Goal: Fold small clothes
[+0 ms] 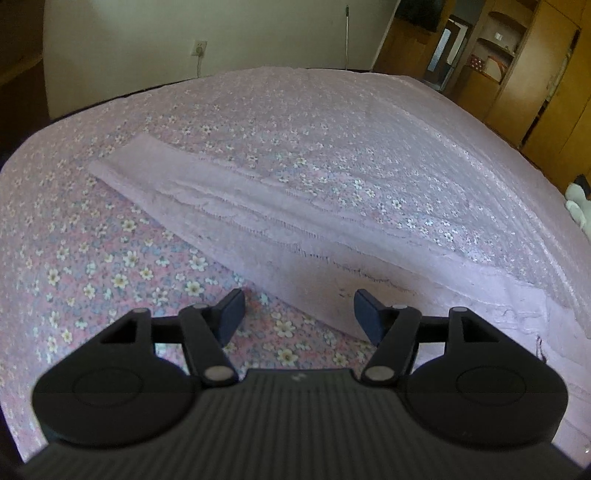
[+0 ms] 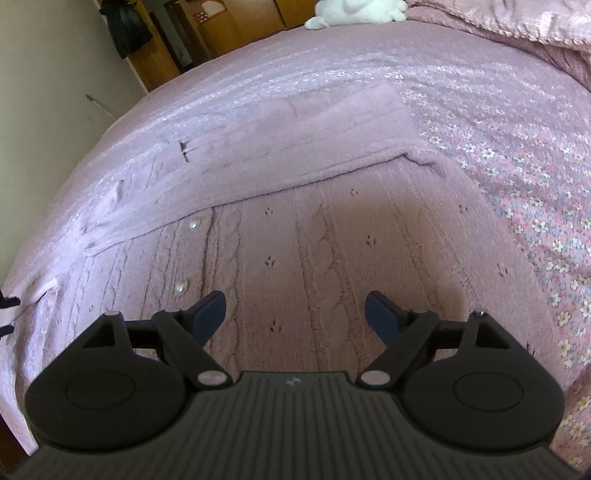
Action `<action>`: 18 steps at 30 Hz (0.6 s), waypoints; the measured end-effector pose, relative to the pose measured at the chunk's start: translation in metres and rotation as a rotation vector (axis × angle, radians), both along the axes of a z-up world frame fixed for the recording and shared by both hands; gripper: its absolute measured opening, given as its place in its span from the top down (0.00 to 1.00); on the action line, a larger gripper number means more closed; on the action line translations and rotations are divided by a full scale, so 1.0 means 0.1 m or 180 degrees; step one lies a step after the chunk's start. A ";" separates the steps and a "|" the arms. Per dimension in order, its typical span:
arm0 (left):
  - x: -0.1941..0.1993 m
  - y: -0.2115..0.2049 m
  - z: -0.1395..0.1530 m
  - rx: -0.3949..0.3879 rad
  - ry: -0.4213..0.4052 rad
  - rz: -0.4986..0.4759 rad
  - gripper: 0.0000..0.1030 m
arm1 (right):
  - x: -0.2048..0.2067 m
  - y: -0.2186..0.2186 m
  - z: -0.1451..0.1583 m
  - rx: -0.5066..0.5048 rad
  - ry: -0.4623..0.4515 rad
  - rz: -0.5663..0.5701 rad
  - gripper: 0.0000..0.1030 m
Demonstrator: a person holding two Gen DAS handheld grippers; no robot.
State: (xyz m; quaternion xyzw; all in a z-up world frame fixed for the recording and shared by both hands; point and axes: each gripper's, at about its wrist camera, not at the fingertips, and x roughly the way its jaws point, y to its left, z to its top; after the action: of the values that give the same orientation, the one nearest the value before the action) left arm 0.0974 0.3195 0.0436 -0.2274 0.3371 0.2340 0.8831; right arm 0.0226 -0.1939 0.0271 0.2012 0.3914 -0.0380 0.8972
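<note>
Pink cable-knit cardigan spread on a floral bedsheet, both grippers hovering with fingers spread and empty.

Left wrist view: the left gripper (image 1: pixel 299 314) hangs open over the edge of the pale pink knitted cardigan (image 1: pixel 258 221), whose long sleeve stretches away across the pink flower-print bedsheet (image 1: pixel 92 266). Right wrist view: the right gripper (image 2: pixel 295 314) is spread wide above the cardigan's (image 2: pixel 314 240) cable-patterned body, beside its clear round buttons (image 2: pixel 181 285); a sleeve lies folded across the upper part, and a white plush toy (image 2: pixel 354 9) sits at the bed's far edge.

One pink knit cardigan (image 2: pixel 314 240), two pearly buttons (image 2: pixel 192 223), one floral bedsheet (image 1: pixel 110 258), one white plush toy (image 2: pixel 354 11)
</note>
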 end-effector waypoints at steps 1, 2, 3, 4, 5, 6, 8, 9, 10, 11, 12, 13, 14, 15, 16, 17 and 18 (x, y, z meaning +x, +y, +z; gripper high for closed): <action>0.02 0.00 0.00 0.0028 0.0013 -0.0022 0.35 | 0.01 0.02 -0.01 -0.0013 -0.0007 -0.0016 0.11; 0.02 0.00 -0.01 0.0058 0.0021 -0.0041 0.35 | 0.02 0.04 -0.02 -0.0051 -0.0016 -0.0021 0.10; 0.04 0.01 -0.01 0.0079 0.0024 -0.0049 0.35 | 0.02 0.09 -0.03 -0.0110 -0.0027 -0.0022 0.08; 0.05 0.02 -0.02 0.0083 0.0021 -0.0045 0.35 | 0.03 0.12 -0.03 -0.0161 -0.0032 -0.0015 0.06; 0.06 0.04 -0.03 0.0074 0.0011 -0.0038 0.35 | 0.04 0.17 -0.04 -0.0223 -0.0038 -0.0005 0.05; 0.07 0.07 -0.04 0.0068 -0.0002 -0.0037 0.35 | 0.03 0.20 -0.05 -0.0280 -0.0047 -0.0001 0.04; 0.10 0.14 -0.07 0.0067 -0.0037 -0.0015 0.35 | 0.01 0.24 -0.06 -0.0335 -0.0075 -0.0002 0.04; 0.11 0.19 -0.09 0.0048 -0.0045 0.0029 0.35 | 0.01 0.24 -0.06 -0.0336 -0.0082 -0.0006 0.04; 0.12 0.23 -0.10 0.0023 -0.0073 0.0059 0.35 | 0.00 0.25 -0.06 -0.0324 -0.0087 -0.0013 0.04; 0.12 0.27 -0.11 -0.0006 -0.0122 0.0079 0.35 | 0.00 0.23 -0.05 -0.0295 -0.0089 -0.0025 0.04; 0.14 0.31 -0.12 -0.0018 -0.0151 0.0075 0.35 | 0.00 0.22 -0.04 -0.0254 -0.0090 -0.0042 0.04; 0.18 0.34 -0.13 -0.0003 -0.0161 0.0052 0.35 | -0.01 0.19 -0.04 -0.0212 -0.0093 -0.0057 0.04; 0.21 0.35 -0.13 0.0052 -0.0161 0.0020 0.35 | -0.01 0.17 -0.03 -0.0164 -0.0102 -0.0074 0.04; 0.24 0.34 -0.14 0.0121 -0.0160 -0.0013 0.35 | -0.02 0.16 -0.03 -0.0130 -0.0107 -0.0088 0.04; 0.26 0.32 -0.15 0.0200 -0.0154 -0.0040 0.35 | -0.02 0.15 -0.02 -0.0098 -0.0111 -0.0097 0.04; 0.28 0.29 -0.16 0.0267 -0.0151 -0.0053 0.36 | -0.03 0.14 -0.01 -0.0069 -0.0114 -0.0099 0.04; 0.30 0.28 -0.18 0.0313 -0.0153 -0.0059 0.36 | -0.03 0.13 0.00 -0.0035 -0.0118 -0.0089 0.04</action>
State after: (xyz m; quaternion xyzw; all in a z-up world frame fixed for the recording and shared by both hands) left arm 0.1271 0.3475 0.0260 -0.1862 0.3059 0.2366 0.9032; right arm 0.0194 -0.1807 0.0270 0.2024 0.3716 -0.0490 0.9047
